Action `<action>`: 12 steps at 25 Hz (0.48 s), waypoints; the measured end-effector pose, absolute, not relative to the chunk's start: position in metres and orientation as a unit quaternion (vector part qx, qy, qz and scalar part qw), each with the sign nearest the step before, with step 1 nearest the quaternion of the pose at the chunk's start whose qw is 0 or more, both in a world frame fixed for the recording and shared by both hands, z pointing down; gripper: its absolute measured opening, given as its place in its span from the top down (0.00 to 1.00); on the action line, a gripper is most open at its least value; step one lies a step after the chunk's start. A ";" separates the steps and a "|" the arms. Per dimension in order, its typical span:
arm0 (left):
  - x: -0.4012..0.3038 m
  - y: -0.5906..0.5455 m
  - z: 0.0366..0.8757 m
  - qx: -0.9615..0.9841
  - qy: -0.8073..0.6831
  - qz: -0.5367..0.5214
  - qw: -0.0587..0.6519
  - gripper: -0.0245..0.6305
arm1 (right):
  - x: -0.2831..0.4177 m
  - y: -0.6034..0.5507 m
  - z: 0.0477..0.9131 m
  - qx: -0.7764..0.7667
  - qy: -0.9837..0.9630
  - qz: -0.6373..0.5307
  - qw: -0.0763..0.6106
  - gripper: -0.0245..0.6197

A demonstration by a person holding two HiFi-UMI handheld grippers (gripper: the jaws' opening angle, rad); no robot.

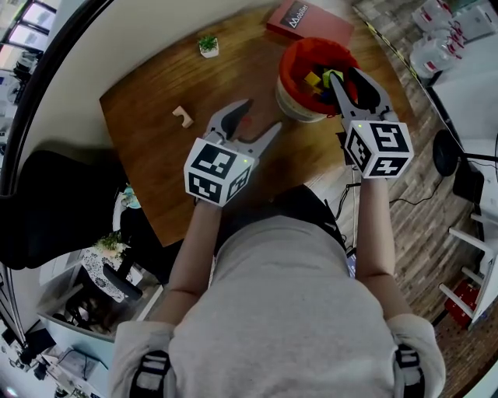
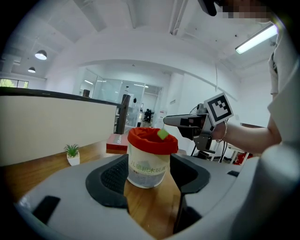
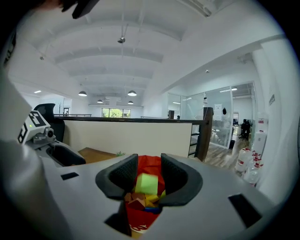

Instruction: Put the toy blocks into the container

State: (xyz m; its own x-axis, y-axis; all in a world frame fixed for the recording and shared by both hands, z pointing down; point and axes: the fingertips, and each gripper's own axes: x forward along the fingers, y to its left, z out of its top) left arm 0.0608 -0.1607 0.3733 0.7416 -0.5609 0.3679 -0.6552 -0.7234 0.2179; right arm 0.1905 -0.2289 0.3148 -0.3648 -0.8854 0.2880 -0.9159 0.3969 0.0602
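The container is a white bucket with a red liner at the table's far right, with several coloured blocks inside it. My right gripper hangs over its mouth, shut on a light green block, which the left gripper view shows just above the rim. My left gripper stands open over the bare wood left of the container, with nothing between its fingers. A small pale wooden block lies on the table to the left.
A red book lies behind the container and a small potted plant stands at the far edge of the wooden table. A black chair is at the left. Water bottles stand on the floor at the right.
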 end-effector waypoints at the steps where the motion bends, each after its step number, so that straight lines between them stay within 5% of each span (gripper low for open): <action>1: 0.060 -0.161 0.374 0.917 -0.331 0.138 0.173 0.54 | 0.190 -0.229 0.314 0.547 -0.824 0.055 0.134 0.72; 12: 0.054 -0.161 0.380 0.914 -0.333 0.142 0.181 0.54 | 0.172 -0.215 0.312 0.520 -0.842 0.054 0.133 0.66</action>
